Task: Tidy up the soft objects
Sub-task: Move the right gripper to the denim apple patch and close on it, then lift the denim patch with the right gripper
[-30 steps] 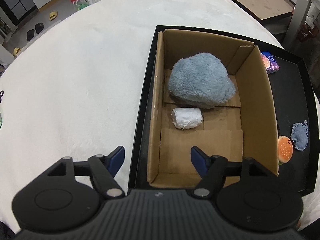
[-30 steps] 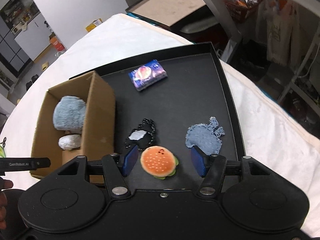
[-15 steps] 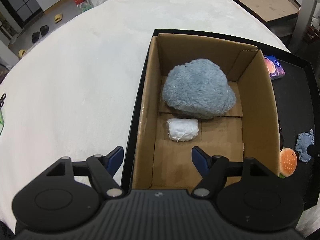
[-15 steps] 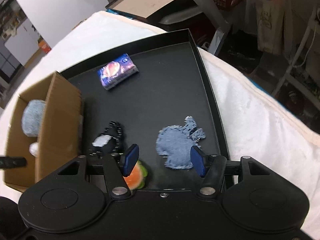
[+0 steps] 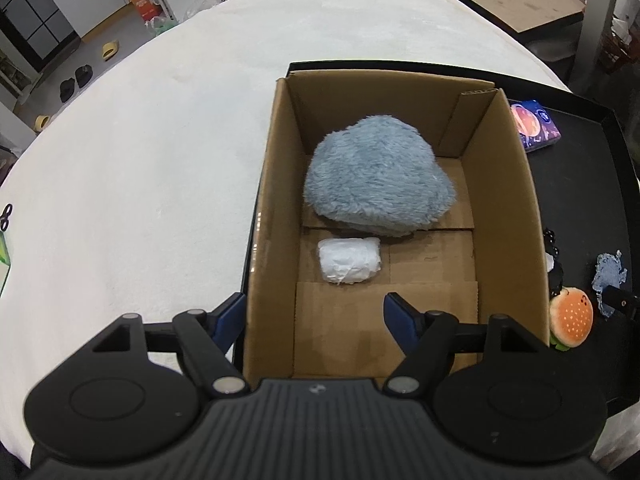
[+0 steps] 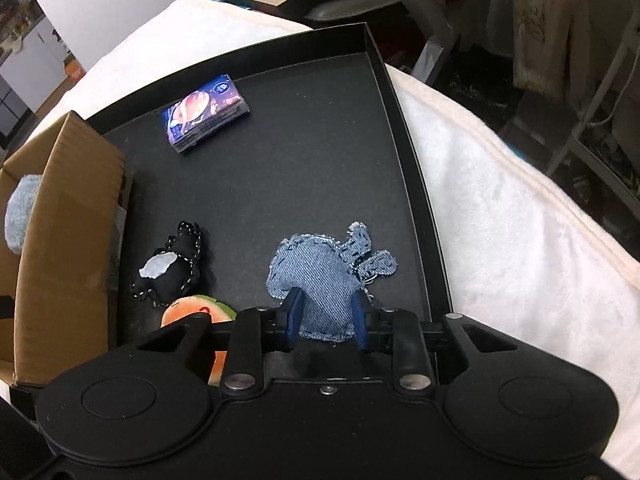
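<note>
My right gripper is shut on the near end of a denim plush toy, which lies on the black tray. Left of it lie a black stitched plush and a burger plush, half hidden by the gripper body. A purple tissue pack sits at the tray's far side. My left gripper stands open above the near end of the cardboard box, its fingers either side of the box's left wall. Inside the box lie a furry blue plush and a white wrapped bundle.
The tray and box rest on a table covered with a white fleecy cloth. The tray has a raised rim on its right. Beyond the table stand metal shelving legs, another table and floor clutter.
My right gripper has come down and shifted right, from over the burger plush to the denim toy, and shut on it. The left gripper has drifted slightly right over the box.
</note>
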The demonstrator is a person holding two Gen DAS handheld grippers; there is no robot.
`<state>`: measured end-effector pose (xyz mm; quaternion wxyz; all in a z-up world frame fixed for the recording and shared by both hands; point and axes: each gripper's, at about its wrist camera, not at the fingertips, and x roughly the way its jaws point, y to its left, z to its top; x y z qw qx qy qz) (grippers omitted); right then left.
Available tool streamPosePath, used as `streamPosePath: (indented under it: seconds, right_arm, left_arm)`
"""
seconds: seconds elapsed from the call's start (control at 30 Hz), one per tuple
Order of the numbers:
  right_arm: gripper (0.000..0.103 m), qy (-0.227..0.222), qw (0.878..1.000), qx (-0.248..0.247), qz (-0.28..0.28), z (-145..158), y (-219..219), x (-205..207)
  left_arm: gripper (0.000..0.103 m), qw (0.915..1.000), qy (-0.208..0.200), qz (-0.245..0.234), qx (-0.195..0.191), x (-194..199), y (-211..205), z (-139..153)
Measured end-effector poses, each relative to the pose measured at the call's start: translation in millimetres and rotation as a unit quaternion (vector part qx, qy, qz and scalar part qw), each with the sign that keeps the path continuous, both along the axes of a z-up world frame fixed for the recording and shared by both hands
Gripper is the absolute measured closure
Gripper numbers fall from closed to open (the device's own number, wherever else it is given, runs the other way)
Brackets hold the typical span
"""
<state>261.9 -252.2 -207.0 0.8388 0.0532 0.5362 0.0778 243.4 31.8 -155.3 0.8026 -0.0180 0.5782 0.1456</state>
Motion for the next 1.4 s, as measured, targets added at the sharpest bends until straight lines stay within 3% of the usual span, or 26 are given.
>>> streamPosePath:
  seconds: [0.13, 0.27, 0.6, 0.67, 0.77, 0.8, 0.93, 1.13, 1.17, 1.3, 1.4]
  right_arm:
    - [0.087, -0.003, 1.0, -0.001, 0.004, 2, 1, -4]
    - [0.103, 0.003, 1.0, 0.023, -0.004, 4, -5, -6]
    - [0.102, -0.006, 0.999, 0.044, -0.004, 20, -8, -12]
    - [0.093, 0.004, 0.999, 0.047, -0.011, 18, -9, -10]
    - [0.044, -0.003, 0.999, 0.044, -0.014, 17, -7, -6]
    - [0.042, -0.013, 0.999, 0.034, -0.017, 18, -6, -6]
    - [0.043, 0.001, 0.999, 0.047, -0.022, 11, -7, 0]
    - [0.045, 0.004, 1.0, 0.018, -0.012, 2, -2, 4]
    - [0.047, 0.003, 1.0, 0.014, -0.012, 1, -3, 5]
    - [0.074, 0.011, 1.0, 0.006, -0.009, -6, -4, 4]
    - [0.08, 0.016, 0.999, 0.026, -0.012, -6, -8, 4]
  left_arm:
    - [0.029, 1.0, 0.002, -0.003, 0.003, 0, -4, -1]
    - [0.029, 1.0, 0.0, -0.004, 0.002, 0, -4, -1]
    - [0.029, 1.0, -0.007, 0.002, -0.003, -5, 4, 5]
    - [0.029, 1.0, -0.007, 0.002, -0.002, -6, 5, 5]
    - [0.029, 0.9999, -0.008, 0.004, -0.004, -8, 7, 6]
    - [0.029, 0.9999, -0.009, 0.004, -0.003, -8, 8, 6]
    - [0.029, 0.9999, -0.008, 0.005, -0.004, -8, 9, 6]
    - [0.029, 1.0, -0.007, 0.003, -0.004, -6, 8, 5]
    - [0.029, 1.0, -0.007, 0.003, -0.005, -6, 8, 5]
    - [0.029, 1.0, -0.003, -0.002, -0.003, -6, 7, 3]
    - [0.029, 1.0, -0.001, -0.002, -0.003, -6, 7, 3]
